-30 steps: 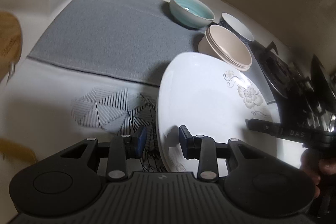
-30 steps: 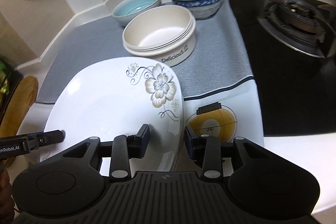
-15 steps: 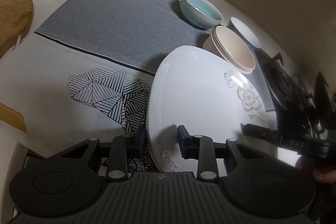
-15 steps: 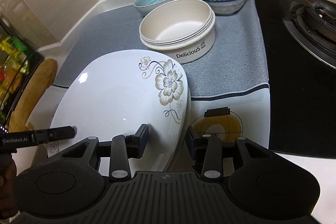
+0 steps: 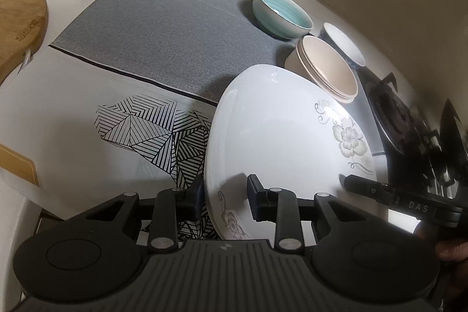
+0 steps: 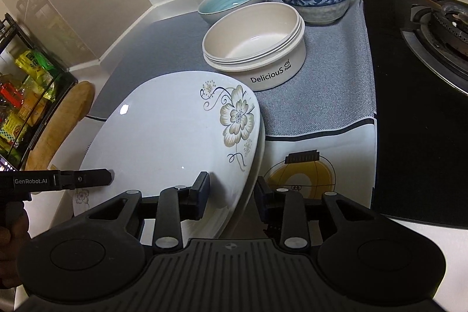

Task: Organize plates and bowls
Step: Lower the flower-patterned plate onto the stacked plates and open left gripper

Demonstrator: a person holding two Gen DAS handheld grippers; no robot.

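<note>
Left gripper and right gripper each grasp opposite plate rims, sharing load for level carry

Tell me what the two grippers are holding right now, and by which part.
Both hold the white flowered plate by its rim: the left gripper at its left edge, the right gripper at its right edge, jaws straddling it.

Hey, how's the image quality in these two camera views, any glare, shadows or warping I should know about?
Left wrist view: strong fisheye bending at the counter edges, dark corners, a soft sheen on the white plate, and the left gripper shadowing its near rim. Right wrist view: sharper, small glare specks on the plate, bowed stove edge, legible print on the cream bowl.
</note>
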